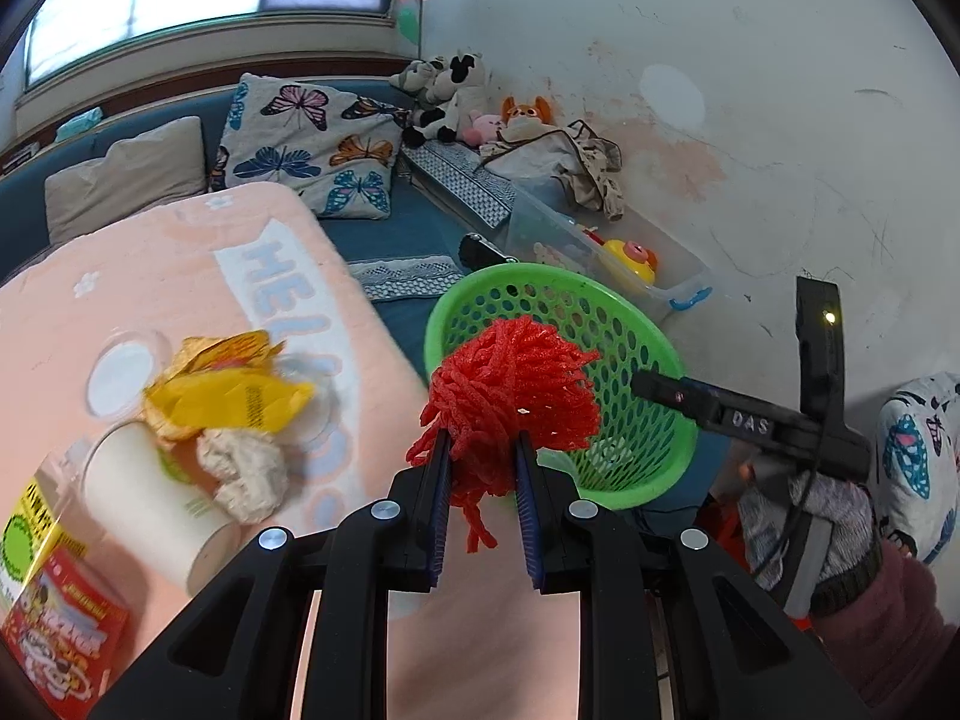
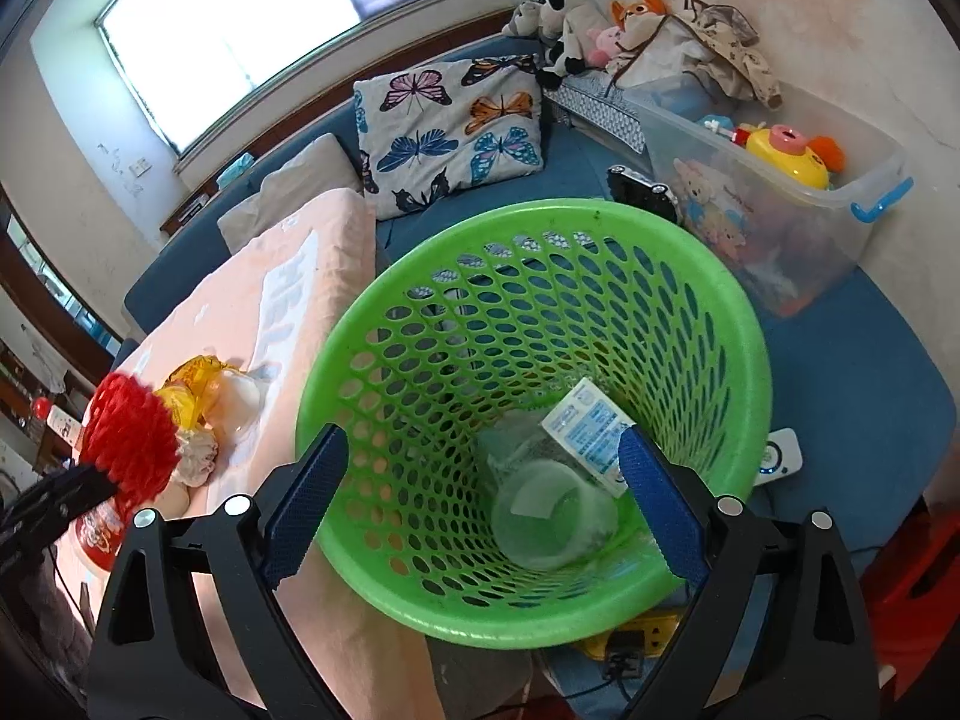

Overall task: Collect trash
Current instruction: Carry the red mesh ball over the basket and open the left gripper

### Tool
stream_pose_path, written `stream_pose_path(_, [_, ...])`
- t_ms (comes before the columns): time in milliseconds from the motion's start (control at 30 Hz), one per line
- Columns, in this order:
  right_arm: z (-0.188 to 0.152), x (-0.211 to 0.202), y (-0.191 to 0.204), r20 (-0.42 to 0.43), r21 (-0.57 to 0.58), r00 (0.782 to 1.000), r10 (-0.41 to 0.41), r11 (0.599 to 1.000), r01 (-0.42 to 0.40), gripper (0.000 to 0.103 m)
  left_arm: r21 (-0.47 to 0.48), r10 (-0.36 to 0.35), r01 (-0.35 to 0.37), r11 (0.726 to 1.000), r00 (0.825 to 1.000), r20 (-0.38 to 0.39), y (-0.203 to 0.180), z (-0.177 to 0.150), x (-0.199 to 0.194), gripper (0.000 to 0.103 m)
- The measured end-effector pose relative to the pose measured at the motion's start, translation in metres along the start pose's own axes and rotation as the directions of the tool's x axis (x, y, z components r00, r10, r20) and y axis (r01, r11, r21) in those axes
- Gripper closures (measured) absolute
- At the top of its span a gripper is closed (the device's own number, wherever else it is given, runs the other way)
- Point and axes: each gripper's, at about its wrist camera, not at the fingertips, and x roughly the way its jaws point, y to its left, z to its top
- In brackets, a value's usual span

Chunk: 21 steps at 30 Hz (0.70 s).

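The pink cloth (image 1: pixel 180 276) over the surface carries big pale letters, "HEL" legible before blur takes the rest. White letters "DAS" stand on the right claw (image 1: pixel 744 420), seen from the left wrist. Other packaging print is unreadable.

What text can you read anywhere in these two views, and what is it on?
"DAS": white letters on the right gripper body.
"HEL...": large pale letters on the pink blanket, the rest blurred or covered.
Yellow wrapper, red snack box, white carton in the green basket: print too blurred or small.
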Motion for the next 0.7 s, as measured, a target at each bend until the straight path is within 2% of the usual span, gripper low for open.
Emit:
stream_pose_path(500, [-0.014, -0.023, -0.015, 0.025, -0.059, 0.999, -0.026, 0.998, 0.028, 0.012, 0.036, -0.001, 0.004, 0.999, 0.997, -0.081, -0.032, 0.026, 0.062, 0.083])
stream_pose_path(700, [-0.020, -0.025, -0.023, 0.020, -0.048, 1.000, -0.022, 0.999, 0.023, 0.012, 0.045, 0.005, 0.000, 0.999, 0.993, -0.122, -0.041, 0.029, 0.088, 0.077])
